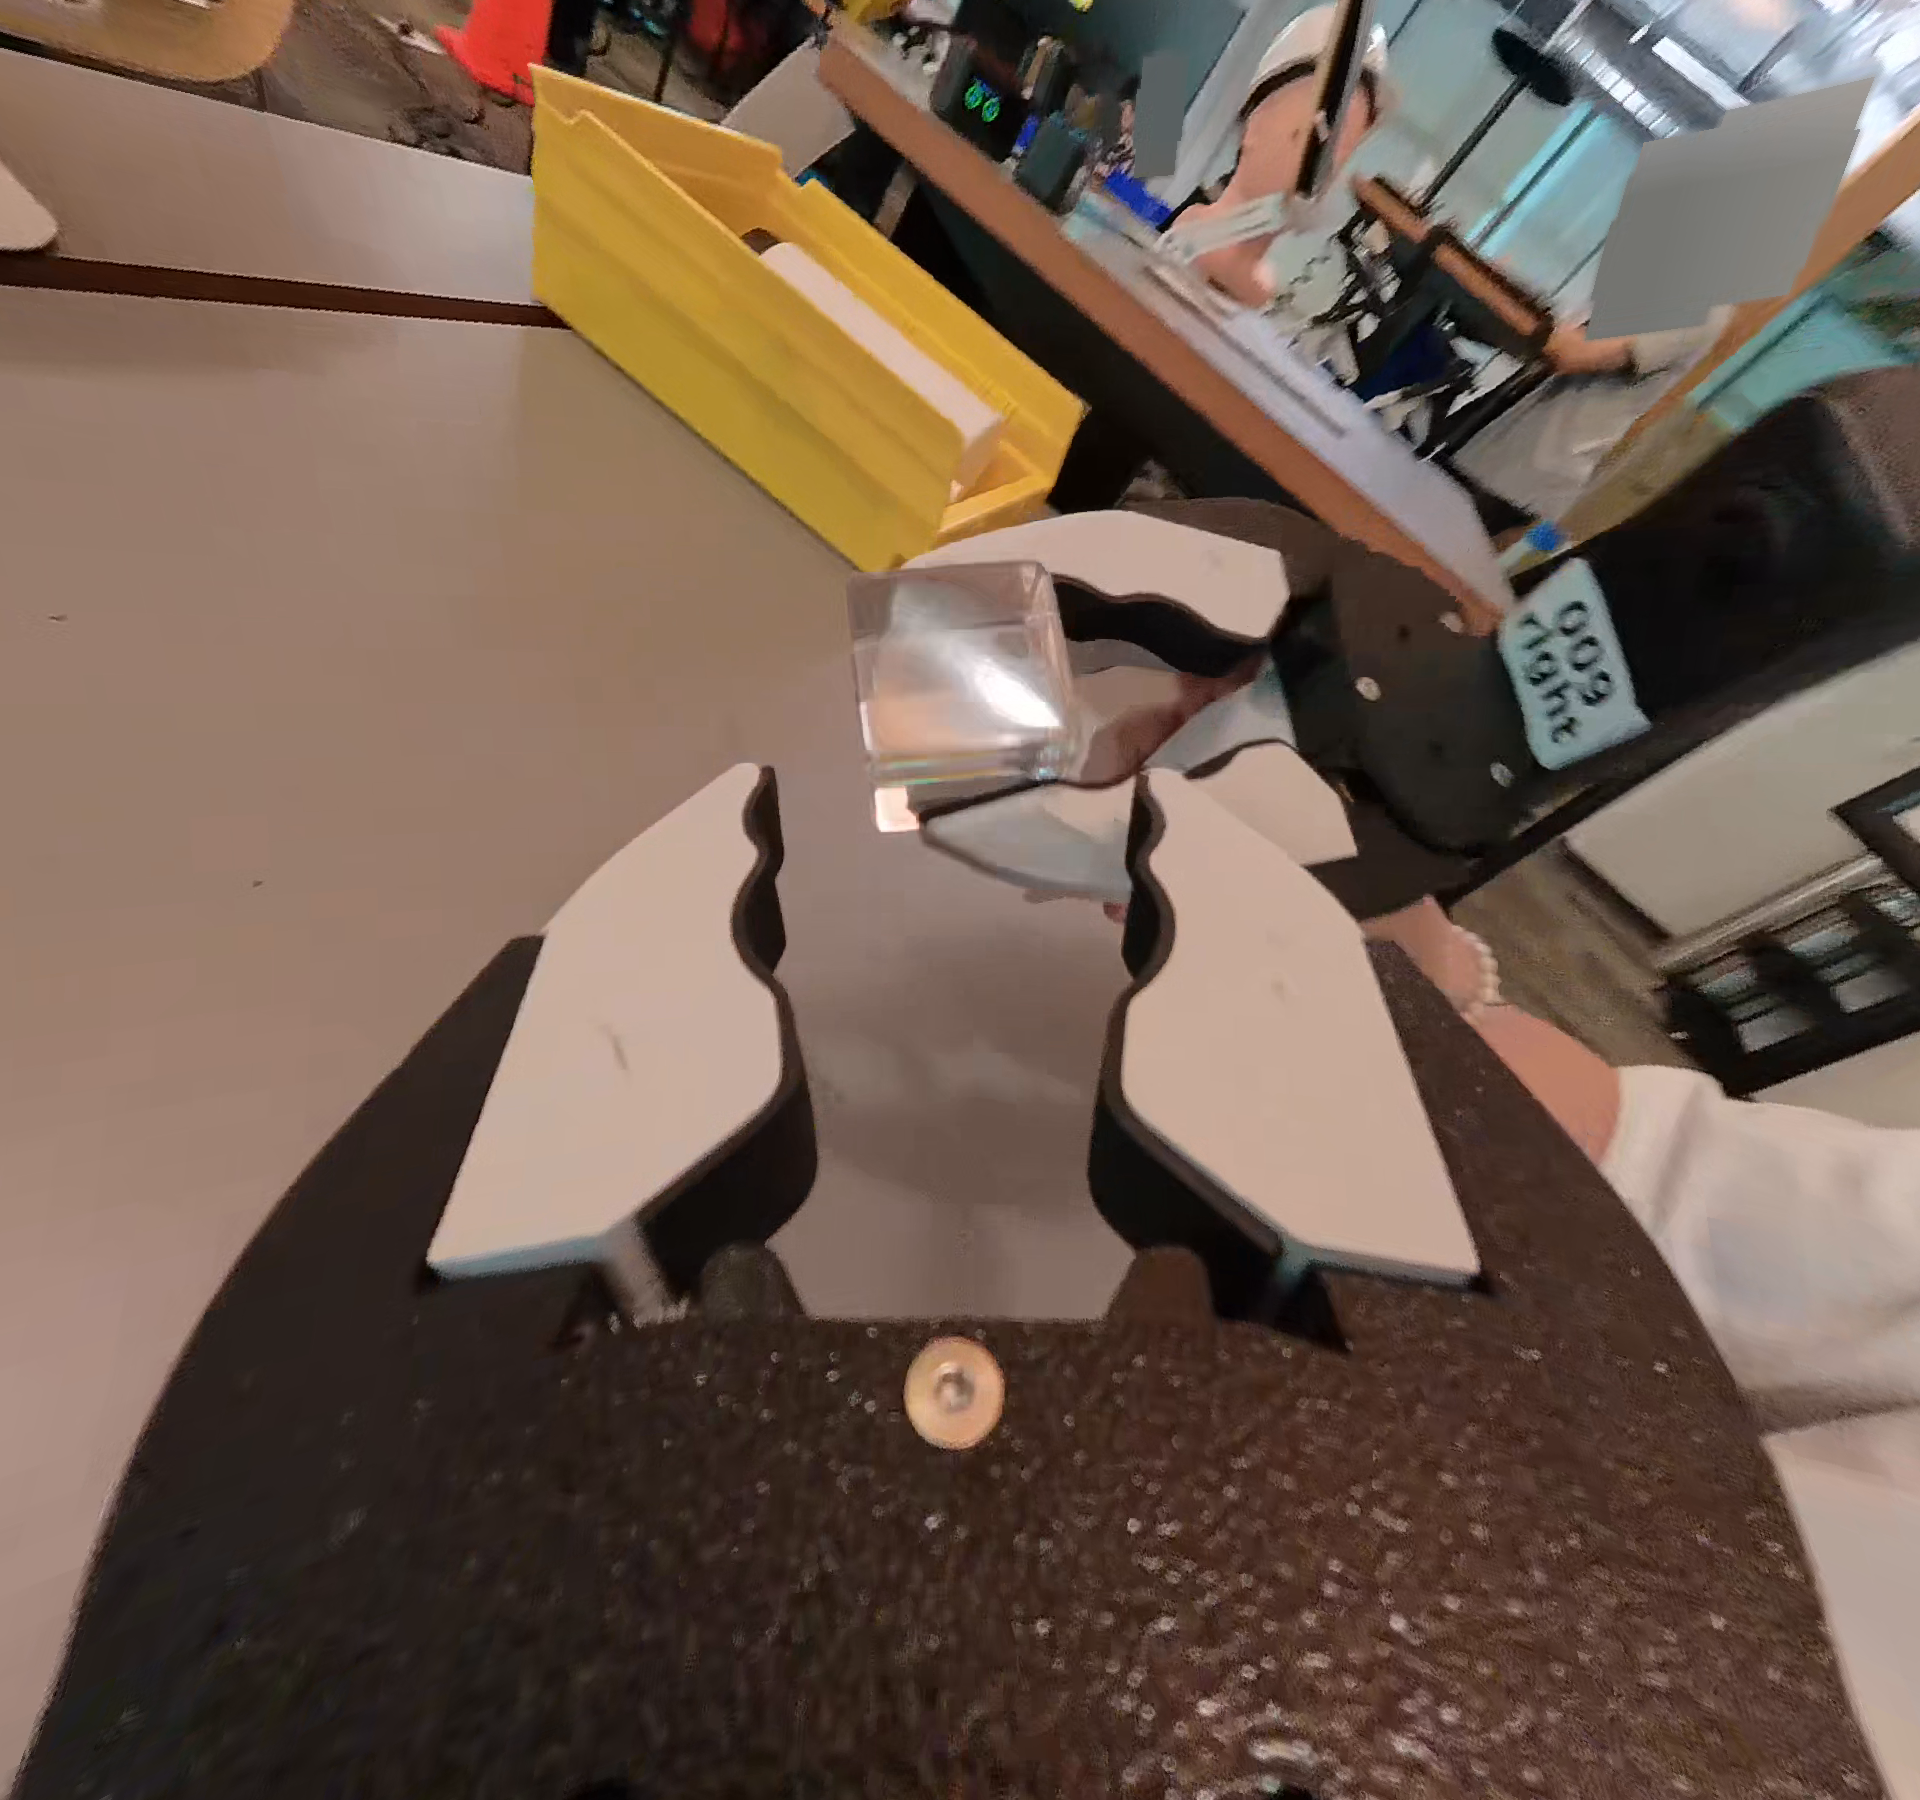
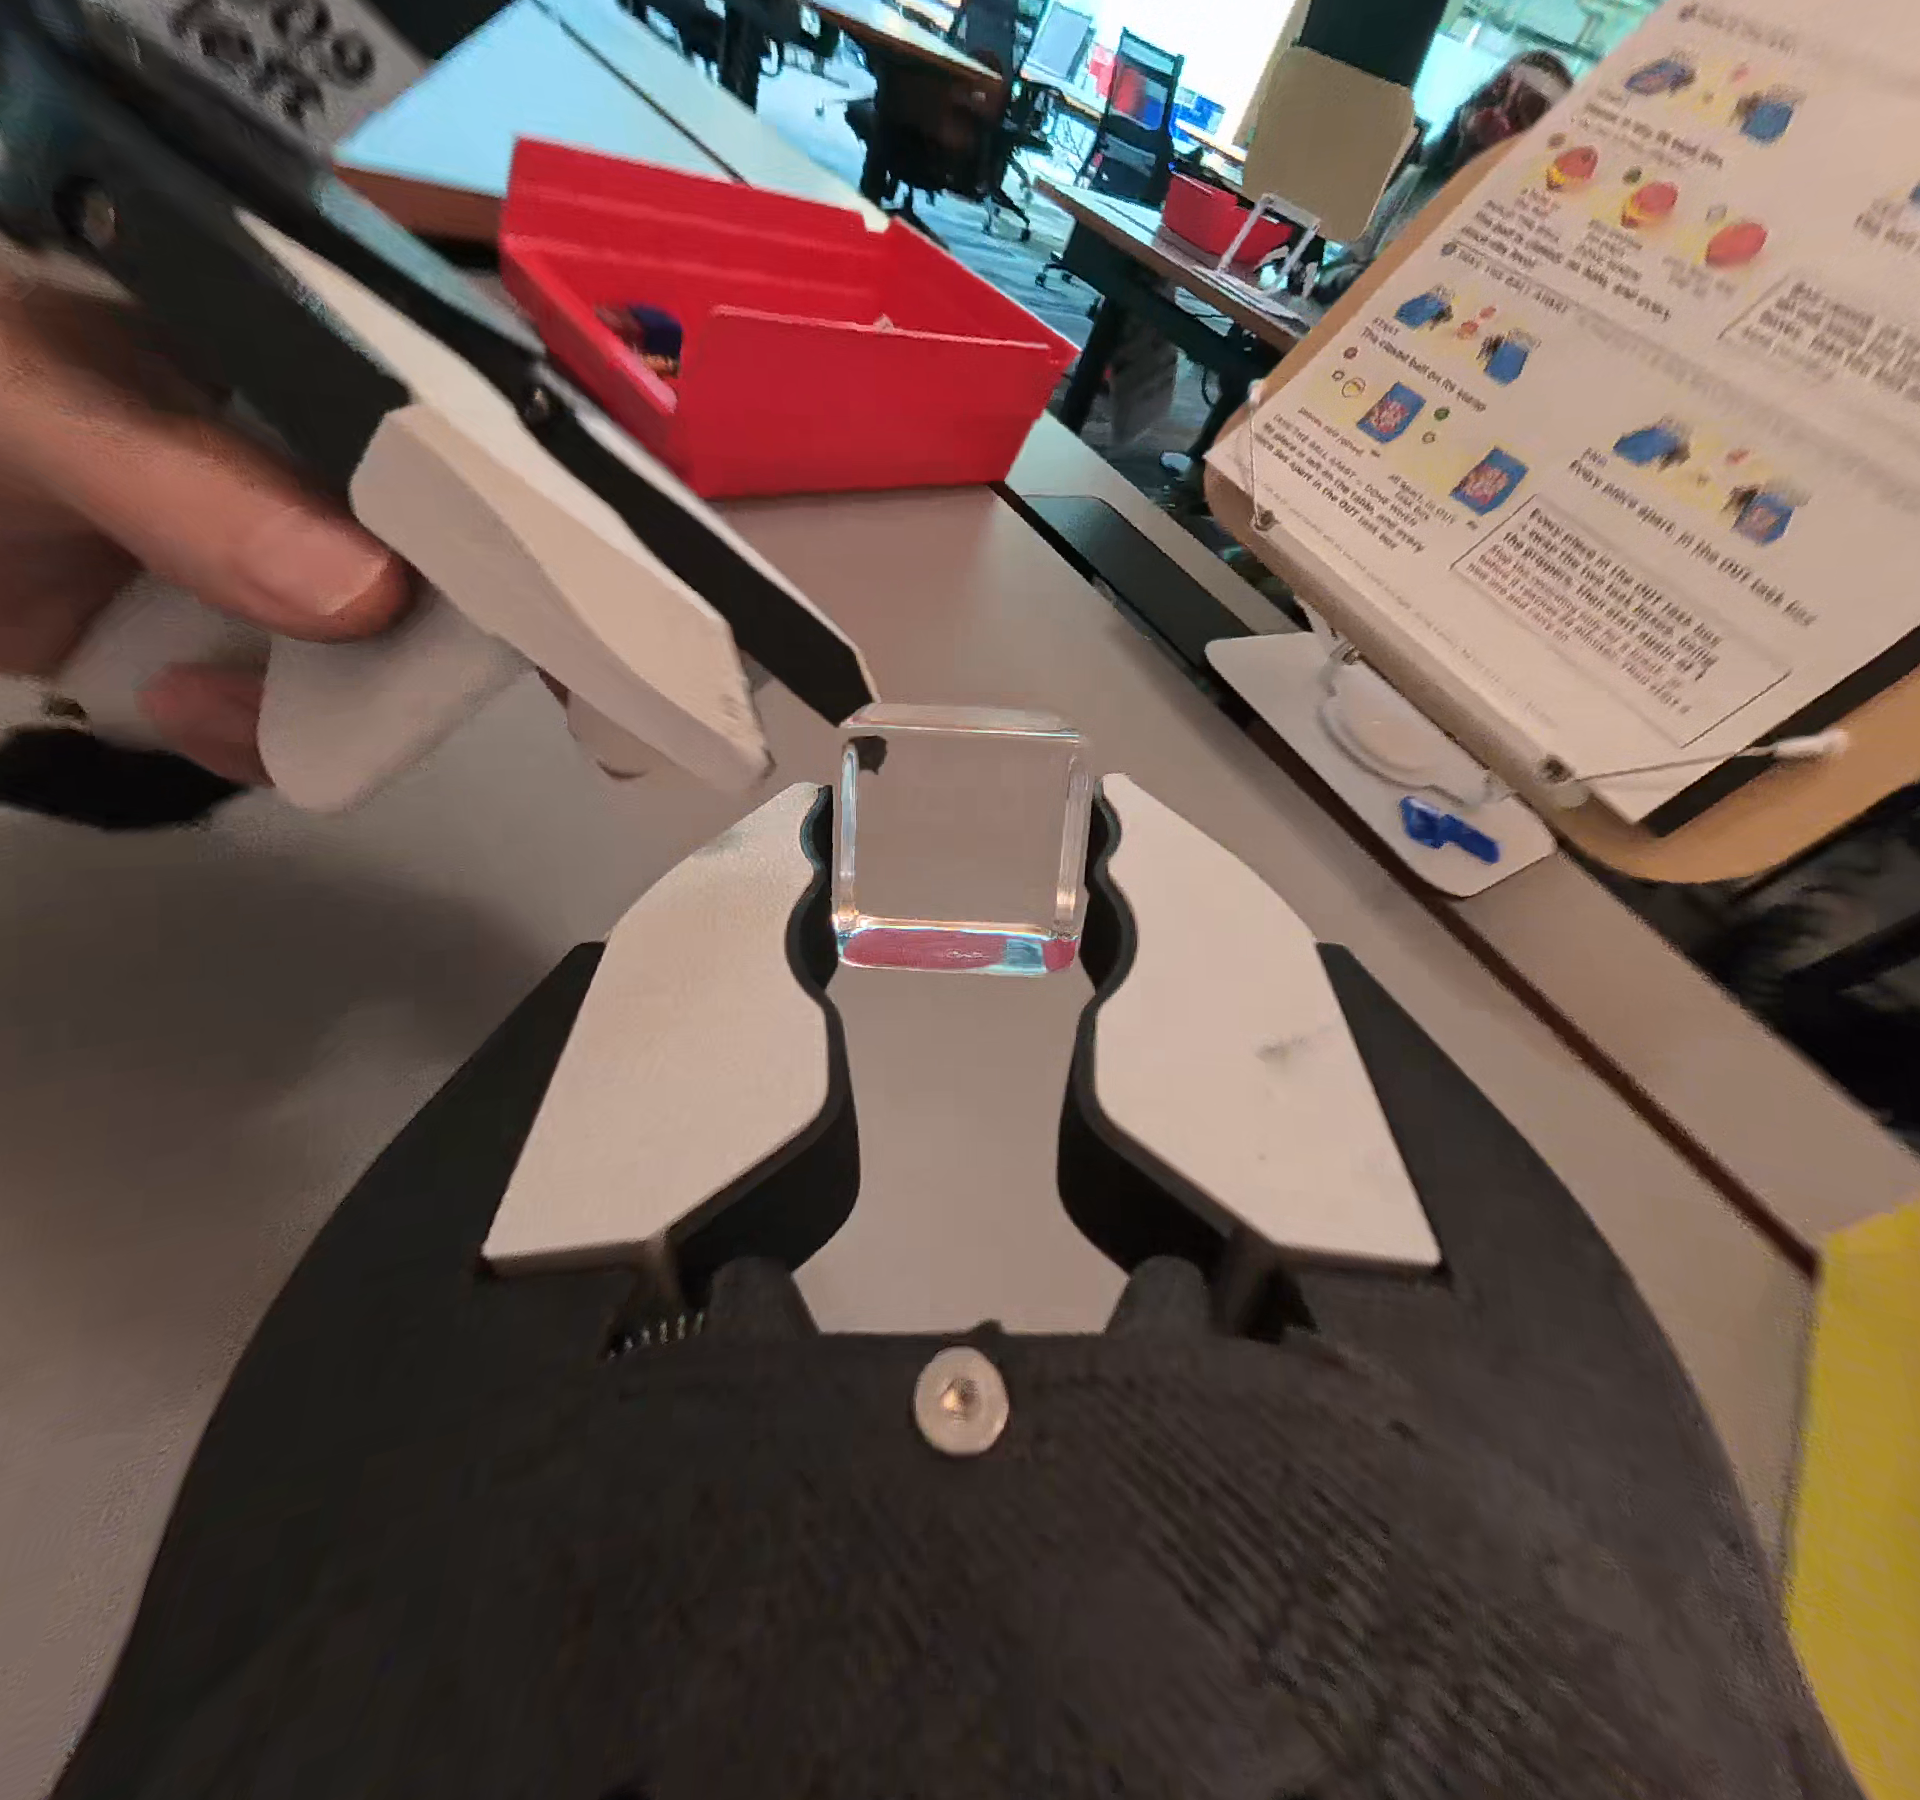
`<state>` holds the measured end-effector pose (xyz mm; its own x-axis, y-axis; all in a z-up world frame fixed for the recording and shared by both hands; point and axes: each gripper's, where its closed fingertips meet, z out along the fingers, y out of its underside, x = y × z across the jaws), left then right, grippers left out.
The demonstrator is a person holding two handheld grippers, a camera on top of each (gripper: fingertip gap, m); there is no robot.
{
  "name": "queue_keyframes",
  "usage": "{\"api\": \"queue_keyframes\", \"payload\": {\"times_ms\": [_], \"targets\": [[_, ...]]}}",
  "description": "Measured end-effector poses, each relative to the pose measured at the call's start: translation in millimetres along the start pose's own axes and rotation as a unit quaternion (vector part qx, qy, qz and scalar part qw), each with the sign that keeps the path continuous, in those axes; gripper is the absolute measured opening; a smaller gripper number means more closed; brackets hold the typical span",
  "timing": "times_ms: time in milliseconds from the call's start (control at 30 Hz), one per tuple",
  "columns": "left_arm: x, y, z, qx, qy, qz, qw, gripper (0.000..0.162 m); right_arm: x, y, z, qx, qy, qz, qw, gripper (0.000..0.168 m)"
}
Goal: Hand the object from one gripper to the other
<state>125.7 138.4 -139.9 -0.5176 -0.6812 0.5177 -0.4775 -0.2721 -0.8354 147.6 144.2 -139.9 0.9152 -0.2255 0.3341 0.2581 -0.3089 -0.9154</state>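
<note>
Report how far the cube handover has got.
Done: the right gripper is shut on the clear cube, lifted off the table. In hand: the left gripper is open with its tips right beside the cube, which is not yet between its fingers. Left: close the left gripper on the cube, then open the right.

The right gripper [image 2: 961,831] is clamped, while the left gripper [image 1: 951,820] gapes wide just beside it.
</note>
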Motion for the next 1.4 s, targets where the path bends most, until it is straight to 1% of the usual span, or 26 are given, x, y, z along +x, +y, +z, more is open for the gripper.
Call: {"api": "queue_keyframes", "payload": {"times_ms": [100, 167, 200, 300, 367, 400, 467, 533, 600, 667, 733, 767, 833, 867, 900, 967, 1033, 1067, 1133, 1167, 1267, 1333, 1400], "targets": [[-2, 7, 3, -0.018, -0.021, 0.011, 1.000, 0.060, -10, 2, 5, -0.018, 0.020, -0.081, 0.996, 0.045], [-5, 13, 5, -0.033, -0.028, 0.012, 0.999, 0.052, -17, 2, 8, -0.026, 0.031, -0.132, 0.990, 0.045], [-7, 15, 6, -0.038, -0.031, 0.017, 0.999, 0.044, -20, 2, 9, -0.030, 0.033, -0.150, 0.988, 0.045], [-8, 14, 8, -0.020, -0.026, 0.052, 0.998, 0.044, -19, 1, 9, -0.028, 0.052, -0.167, 0.984, 0.045], [-7, 14, 9, -0.014, -0.008, 0.050, 0.999, 0.044, -20, 1, 7, -0.016, 0.043, -0.158, 0.986, 0.045], [-7, 14, 9, -0.012, -0.004, 0.052, 0.999, 0.044, -22, 2, 6, -0.017, 0.024, -0.142, 0.989, 0.053], [-12, 11, 6, -0.005, -0.013, 0.066, 0.998, 0.043, -21, 5, 3, -0.024, -0.014, -0.078, 0.997, 0.069], [-14, 6, 2, 0.003, -0.012, 0.073, 0.997, 0.044, -15, 0, -3, -0.007, -0.042, -0.007, 0.999, 0.082], [-12, 0, -2, 0.018, 0.012, 0.072, 0.997, 0.044, -12, -9, -10, 0.033, -0.082, 0.085, 0.992, 0.085], [-3, -8, -8, 0.045, 0.063, 0.083, 0.993, 0.044, -13, -18, -17, 0.071, -0.144, 0.204, 0.966, 0.085], [7, -13, -14, 0.071, 0.107, 0.120, 0.984, 0.044, -13, -25, -21, 0.096, -0.207, 0.316, 0.921, 0.081], [11, -14, -17, 0.078, 0.125, 0.143, 0.979, 0.044, -12, -28, -23, 0.110, -0.229, 0.359, 0.898, 0.076], [21, -11, -21, 0.085, 0.156, 0.187, 0.966, 0.044, -10, -35, -25, 0.143, -0.255, 0.408, 0.865, 0.069], [23, -8, -21, 0.082, 0.165, 0.197, 0.963, 0.044, -10, -38, -27, 0.155, -0.260, 0.410, 0.860, 0.064], [24, -6, -20, 0.076, 0.169, 0.197, 0.963, 0.044, -12, -39, -27, 0.159, -0.262, 0.398, 0.865, 0.062], [22, -3, -17, 0.071, 0.168, 0.186, 0.965, 0.044, -19, -38, -27, 0.151, -0.257, 0.351, 0.887, 0.063], [23, -1, -16, 0.073, 0.181, 0.178, 0.964, 0.044, -21, -37, -27, 0.151, -0.239, 0.309, 0.908, 0.064], [24, 0, -15, 0.073, 0.186, 0.174, 0.964, 0.044, -20, -39, -28, 0.158, -0.232, 0.299, 0.912, 0.061], [24, 1, -14, 0.073, 0.188, 0.173, 0.964, 0.043, -21, -42, -31, 0.171, -0.234, 0.289, 0.912, 0.046], [25, 1, -13, 0.074, 0.188, 0.171, 0.964, 0.043, -23, -40, -31, 0.166, -0.241, 0.283, 0.913, 0.043], [27, 2, -12, 0.077, 0.194, 0.167, 0.964, 0.043, -29, -31, -26, 0.141, -0.243, 0.261, 0.924, 0.055], [26, 2, -11, 0.076, 0.190, 0.167, 0.964, 0.043, -30, -33, -26, 0.150, -0.245, 0.258, 0.922, 0.043], [26, 1, -12, 0.082, 0.195, 0.164, 0.963, 0.043, -31, -35, -26, 0.148, -0.248, 0.256, 0.923, 0.042]]}}
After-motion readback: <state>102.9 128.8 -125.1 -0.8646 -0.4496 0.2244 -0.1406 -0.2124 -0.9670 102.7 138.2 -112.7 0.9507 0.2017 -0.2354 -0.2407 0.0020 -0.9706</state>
